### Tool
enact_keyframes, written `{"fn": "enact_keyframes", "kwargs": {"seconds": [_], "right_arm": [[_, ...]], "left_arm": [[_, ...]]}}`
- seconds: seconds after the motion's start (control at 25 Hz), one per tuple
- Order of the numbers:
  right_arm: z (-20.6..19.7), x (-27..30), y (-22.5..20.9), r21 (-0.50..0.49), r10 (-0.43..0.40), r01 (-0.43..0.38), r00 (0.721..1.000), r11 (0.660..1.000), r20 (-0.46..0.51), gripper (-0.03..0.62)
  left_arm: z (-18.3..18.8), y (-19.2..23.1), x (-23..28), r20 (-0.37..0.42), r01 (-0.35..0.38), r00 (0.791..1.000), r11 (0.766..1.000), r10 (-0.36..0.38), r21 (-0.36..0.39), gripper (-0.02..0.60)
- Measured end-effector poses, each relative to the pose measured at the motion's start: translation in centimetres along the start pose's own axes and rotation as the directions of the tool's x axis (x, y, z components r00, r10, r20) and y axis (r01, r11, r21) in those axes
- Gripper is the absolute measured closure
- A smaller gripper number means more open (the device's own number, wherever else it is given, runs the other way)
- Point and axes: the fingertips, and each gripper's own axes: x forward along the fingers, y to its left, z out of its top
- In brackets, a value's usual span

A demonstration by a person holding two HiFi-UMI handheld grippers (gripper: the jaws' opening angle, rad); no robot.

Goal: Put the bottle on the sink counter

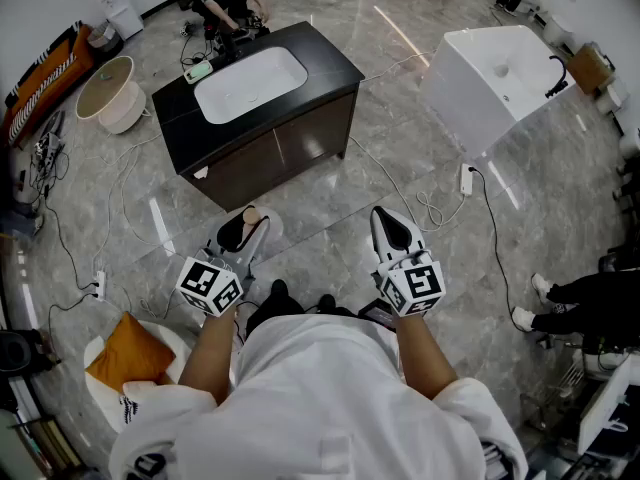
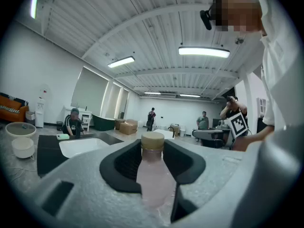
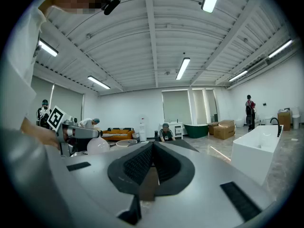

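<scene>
The left gripper point(image 2: 154, 152) clamps the pink bottle point(image 2: 153, 175), long axis along the jaws, cap pointing toward the sink counter point(image 1: 328, 63); the right gripper point(image 3: 152, 148) has its jaws together.

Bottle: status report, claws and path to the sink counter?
Left claw shut on bottle. Right claw shut, empty. Sink counter ahead, bottle not on it yet. Floor cables flank path.

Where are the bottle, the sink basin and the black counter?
bottle point(image 2: 154, 175): left gripper view, pink body.
sink basin point(image 1: 250, 83): head view, middle of white bowl.
black counter point(image 1: 325, 66): head view, bare top beside the basin.
</scene>
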Motion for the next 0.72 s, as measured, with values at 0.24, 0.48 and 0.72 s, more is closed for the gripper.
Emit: {"fn": "enact_keyframes", "kwargs": {"seconds": [0.24, 0.48, 0.72], "right_arm": [[0.04, 0.29, 0.04, 0.01, 0.023, -0.023, 1.0, 1.0, 0.008, 0.58], [0.12, 0.4, 0.56, 0.029, 0.067, -0.068, 0.997, 0.997, 0.035, 0.58], [0.55, -0.42, 0.15, 0.027, 0.102, -0.104, 0.993, 0.994, 0.051, 0.579]], "left_arm": [[0.39, -0.06, -0.36, 0.012, -0.001, 1.0, 1.0, 0.001, -0.004, 0.433], [0.22, -0.08, -0.87, 0.023, -0.005, 1.0, 1.0, 0.005, -0.024, 0.433], [0.46, -0.77, -0.31, 0.033, 0.002, 0.999, 0.999, -0.001, -0.039, 0.433]]}}
